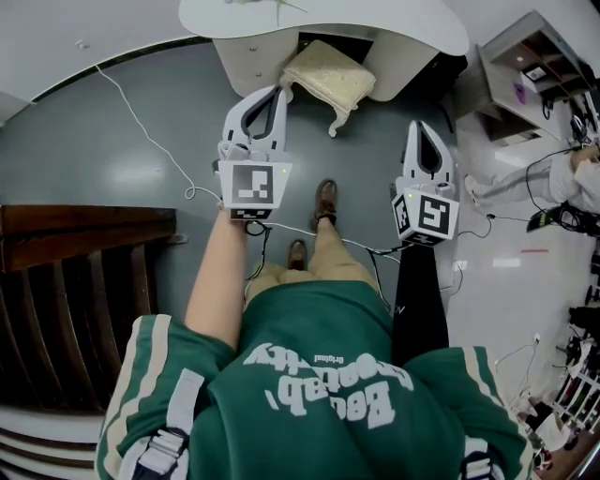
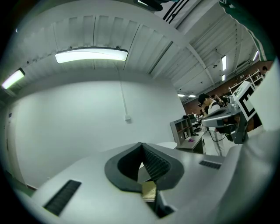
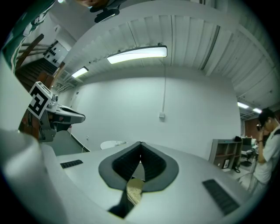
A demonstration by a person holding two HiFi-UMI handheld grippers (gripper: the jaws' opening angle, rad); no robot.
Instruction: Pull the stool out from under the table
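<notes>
A person in a green sweatshirt (image 1: pixel 319 394) stands on a grey floor (image 1: pixel 122 150), seen from above, with a gripper in each hand pointing forward. The left gripper (image 1: pixel 279 92) has its jaws pressed together with nothing between them. The right gripper (image 1: pixel 419 127) is the same, closed and empty.

The stool (image 1: pixel 328 77), with a cream cushioned seat and white curved legs, stands ahead of the person at the front of a white table (image 1: pixel 375 28). Its far side is tucked under the tabletop and its near corner sticks out. Neither gripper holds it.

At the upper right is a grey open shelf unit (image 1: pixel 548 33). One cubby holds a small purple item (image 1: pixel 518 92) and another a small framed object (image 1: pixel 536 72).

The sweatshirt has white lettering, upside down and too distorted to read. Each gripper carries a cube with black-and-white square markers. A white cable (image 1: pixel 141 127) trails across the floor.
</notes>
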